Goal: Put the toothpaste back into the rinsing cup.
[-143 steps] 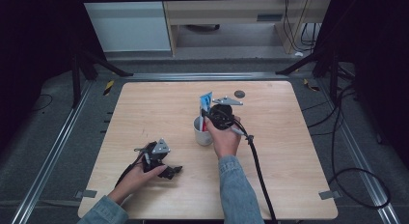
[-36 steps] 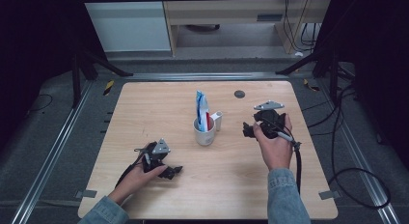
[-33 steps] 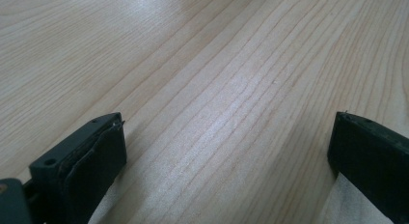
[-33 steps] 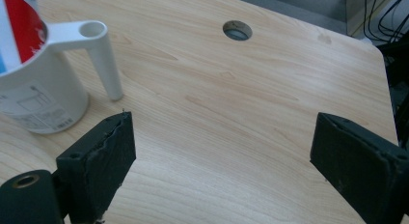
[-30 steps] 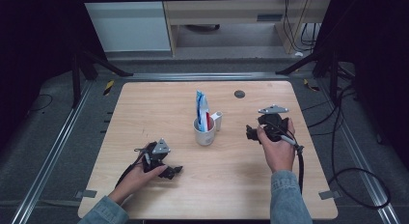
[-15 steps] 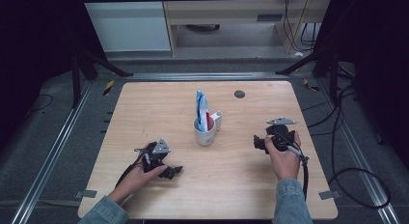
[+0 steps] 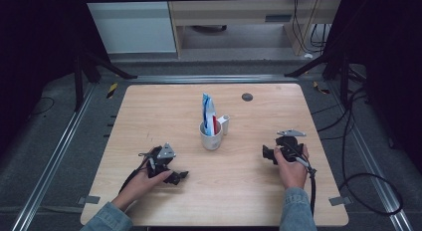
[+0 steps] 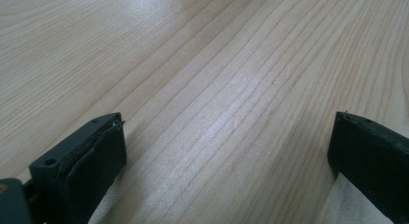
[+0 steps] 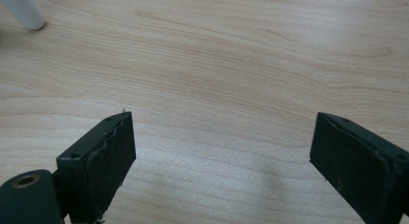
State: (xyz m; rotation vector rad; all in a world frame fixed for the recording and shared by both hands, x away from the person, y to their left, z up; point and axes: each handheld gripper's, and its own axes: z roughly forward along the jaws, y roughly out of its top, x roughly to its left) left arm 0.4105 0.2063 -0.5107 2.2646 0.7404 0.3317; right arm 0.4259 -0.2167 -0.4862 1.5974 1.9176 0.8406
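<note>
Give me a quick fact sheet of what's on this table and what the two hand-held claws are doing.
Table: light wood table
Centre: white cup standing upright
In the cup: blue-white-and-red tube, sticking out of the top
Far edge: small dark round spot
Left claw: jaws wide apart, nothing between them, low over the wood
Right claw: jaws wide apart, nothing between them, to the right of the cup

High view looks down, far, on your light wooden table (image 7: pixel 149 116). Both gripper views sit low, close, sharing that wood.
</note>
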